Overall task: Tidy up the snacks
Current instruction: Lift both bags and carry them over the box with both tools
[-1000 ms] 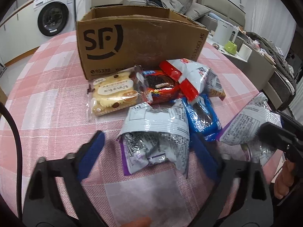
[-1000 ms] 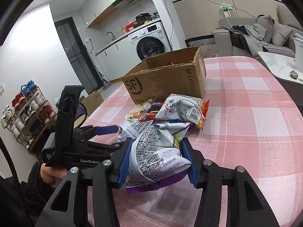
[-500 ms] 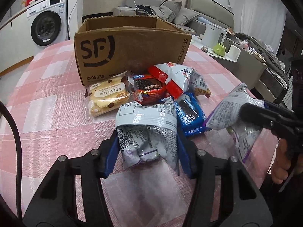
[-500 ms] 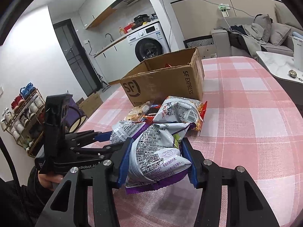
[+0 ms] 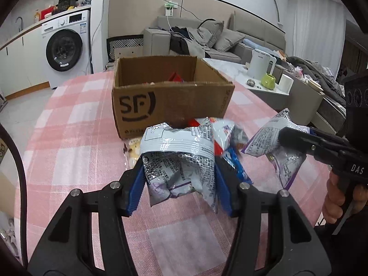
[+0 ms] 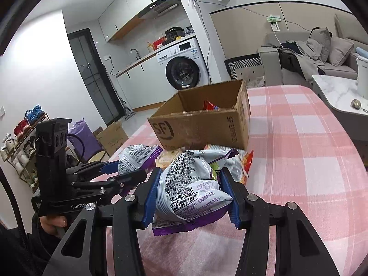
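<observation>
Each gripper holds a silver-and-purple snack bag above the pink checked tablecloth. My left gripper (image 5: 178, 179) is shut on one bag (image 5: 177, 158), its blue pads pressing both sides. My right gripper (image 6: 191, 193) is shut on the other bag (image 6: 191, 184). In the left wrist view the right gripper's bag (image 5: 273, 142) hangs at the right. In the right wrist view the left gripper's bag (image 6: 135, 158) shows at the left. An open SF cardboard box (image 5: 170, 105) stands behind, with a red packet inside. More snack packets (image 5: 230, 133) lie in front of the box.
The tablecloth (image 6: 299, 161) stretches to the right of the box. A side table with a white kettle (image 5: 261, 65) and a green cup stands beyond the table's right edge. A washing machine (image 6: 181, 69) and a sofa are in the background.
My left gripper closed on the silver-and-purple bag and lifted it off the table. My right gripper rose slightly with its bag. The box interior now shows.
</observation>
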A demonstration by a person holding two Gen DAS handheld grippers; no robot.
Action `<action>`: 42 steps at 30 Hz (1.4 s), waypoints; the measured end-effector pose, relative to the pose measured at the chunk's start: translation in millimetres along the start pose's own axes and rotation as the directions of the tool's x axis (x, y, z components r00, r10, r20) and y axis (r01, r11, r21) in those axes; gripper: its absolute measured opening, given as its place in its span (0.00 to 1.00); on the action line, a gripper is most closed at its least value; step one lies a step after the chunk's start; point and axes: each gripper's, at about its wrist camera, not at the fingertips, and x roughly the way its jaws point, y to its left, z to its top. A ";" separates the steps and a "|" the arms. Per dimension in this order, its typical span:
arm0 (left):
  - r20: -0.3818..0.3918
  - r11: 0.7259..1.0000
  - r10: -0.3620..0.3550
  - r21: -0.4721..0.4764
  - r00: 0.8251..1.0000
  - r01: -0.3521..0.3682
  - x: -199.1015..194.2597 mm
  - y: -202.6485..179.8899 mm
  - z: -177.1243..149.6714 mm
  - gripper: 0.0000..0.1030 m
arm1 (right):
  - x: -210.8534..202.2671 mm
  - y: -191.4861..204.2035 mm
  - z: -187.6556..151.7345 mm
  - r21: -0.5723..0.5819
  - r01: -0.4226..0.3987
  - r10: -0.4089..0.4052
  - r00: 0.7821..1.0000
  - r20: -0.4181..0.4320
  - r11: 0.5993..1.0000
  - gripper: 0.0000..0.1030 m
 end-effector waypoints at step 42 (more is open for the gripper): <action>0.073 0.992 0.124 -0.046 0.990 -0.121 50.4 36.4 121.2 0.51 | 45.3 -6.5 113.7 -0.006 0.035 -0.034 0.991 0.128 0.999 0.50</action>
